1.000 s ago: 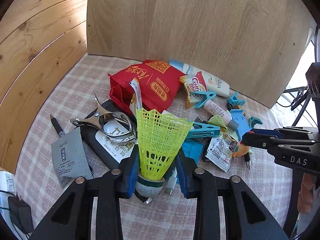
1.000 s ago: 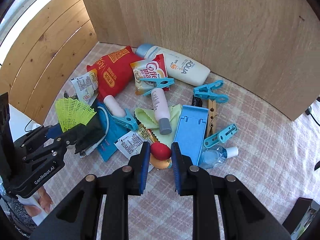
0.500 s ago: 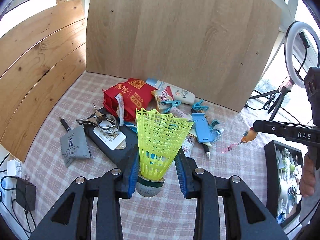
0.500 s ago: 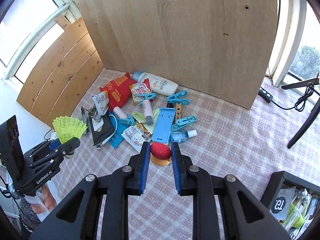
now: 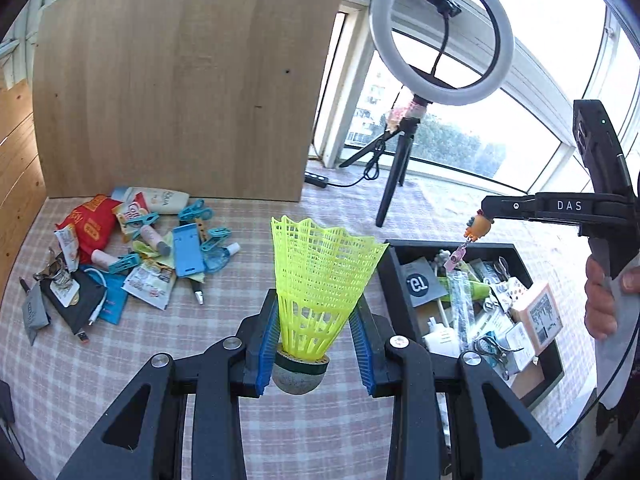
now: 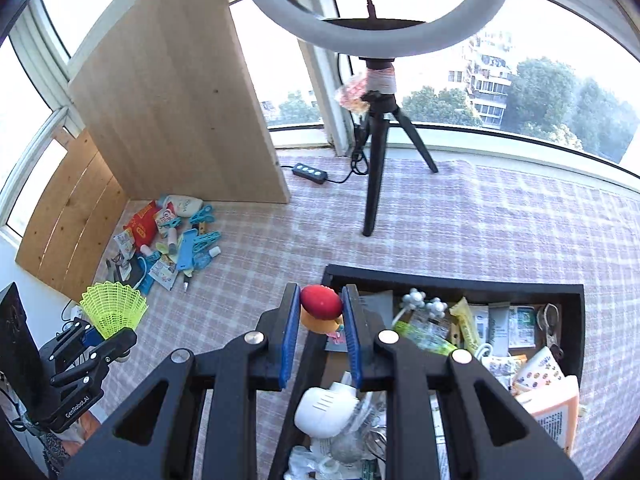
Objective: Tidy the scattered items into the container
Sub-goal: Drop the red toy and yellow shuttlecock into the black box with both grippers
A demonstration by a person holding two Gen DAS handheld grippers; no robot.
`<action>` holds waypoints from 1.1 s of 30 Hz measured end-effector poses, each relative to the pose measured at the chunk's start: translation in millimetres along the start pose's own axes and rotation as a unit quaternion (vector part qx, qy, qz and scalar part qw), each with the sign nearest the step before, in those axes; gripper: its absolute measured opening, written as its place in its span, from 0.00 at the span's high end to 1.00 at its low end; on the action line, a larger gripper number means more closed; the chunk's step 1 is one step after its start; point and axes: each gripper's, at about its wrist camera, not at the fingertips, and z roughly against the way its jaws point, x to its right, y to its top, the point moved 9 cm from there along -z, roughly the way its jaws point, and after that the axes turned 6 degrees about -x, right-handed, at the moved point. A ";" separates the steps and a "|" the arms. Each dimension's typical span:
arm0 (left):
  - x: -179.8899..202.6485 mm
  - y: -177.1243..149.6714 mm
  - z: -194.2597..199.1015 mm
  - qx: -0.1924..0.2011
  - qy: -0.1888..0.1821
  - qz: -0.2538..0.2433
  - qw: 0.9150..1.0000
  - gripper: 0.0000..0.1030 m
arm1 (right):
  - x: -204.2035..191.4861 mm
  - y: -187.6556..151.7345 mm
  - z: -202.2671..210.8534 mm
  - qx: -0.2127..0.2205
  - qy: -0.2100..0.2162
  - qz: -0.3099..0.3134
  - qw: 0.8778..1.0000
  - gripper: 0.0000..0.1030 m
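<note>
Left fingers: the blue pads point(image 5: 267, 344) press from both sides on the low end of the yellow shuttlecock point(image 5: 318, 280), just above its round cork; the skirt stands up and forward between them, so the light net is not crushed.
Left gripper point(image 5: 316, 350): it is held above the checked tablecloth point(image 5: 120, 368), between the pile and the black container point(image 5: 394, 276), near the container's left wall but not yet over it.
Right fingers: the blue pads point(image 6: 290, 338) are pinching a small keychain toy point(image 6: 322, 310) with a red top and an orange body; the grip is on the body, so the chain and pink tag hang free below.
Right gripper point(image 6: 320, 338): it is over the near left corner of the black container point(image 6: 452, 282), with the toy above the inside. I judge that spreading the fingers here would let the toy fall in.
Container: already quite full of packets, a white plug, metal clips and a box; the free place seems to be at the left side, which may explain the choice of this corner.
Things still outside: the pile point(image 5: 132, 252) lies well apart to the left, at the foot of the wooden board point(image 5: 180, 80): a red packet, a lotion bottle, blue clothes pegs, a blue holder, a black pouch, a pen.
Other: a ring light on a tripod point(image 6: 378, 152) stands behind the container.
Progress: I judge both hands to be in the carrying step, the right one almost ready to release, the left one needing to go more to the right; much of the pile remains.
</note>
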 end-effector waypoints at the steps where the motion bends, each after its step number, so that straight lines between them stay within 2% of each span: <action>1: 14.9 -0.2 -4.2 -0.002 -0.009 -0.007 1.000 0.69 | 18.0 -3.1 3.5 0.000 -0.007 -0.014 1.000 0.80; 8: 109.5 -7.6 -33.1 -0.027 -0.060 -0.049 0.997 0.69 | 116.6 -26.0 23.2 0.003 -0.056 -0.088 0.995 0.80; 15: 172.7 -25.6 -49.2 -0.053 -0.080 -0.095 0.991 0.68 | 156.2 -47.5 20.4 -0.007 -0.073 -0.123 0.990 0.79; 16: 179.7 -28.8 -50.6 -0.058 -0.082 -0.103 0.990 0.67 | 156.9 -51.2 18.6 -0.009 -0.072 -0.122 0.990 0.79; 18: 192.0 -38.5 -51.8 -0.067 -0.080 -0.124 0.987 0.52 | 153.5 -54.8 16.9 -0.007 -0.063 -0.113 0.992 0.78; 19: 194.2 -41.0 -51.8 -0.066 -0.067 -0.131 0.987 0.28 | 151.8 -56.0 16.9 -0.006 -0.066 -0.111 0.992 0.66; 20: 195.1 -41.7 -50.6 -0.060 -0.055 -0.135 0.988 0.15 | 151.1 -55.6 17.4 -0.005 -0.075 -0.111 0.991 0.48; 22: 194.2 -41.0 -47.1 -0.049 -0.046 -0.140 0.988 0.15 | 146.4 -50.6 21.6 0.010 -0.082 -0.103 0.991 0.42; 28: 165.1 -34.6 -42.8 -0.044 -0.031 -0.107 0.993 0.16 | 115.9 -37.2 21.7 0.021 -0.081 -0.066 0.994 0.42; 33: 119.1 -32.9 -39.4 -0.040 -0.008 -0.067 0.997 0.16 | 80.0 -28.9 0.5 0.005 -0.061 -0.035 0.998 0.42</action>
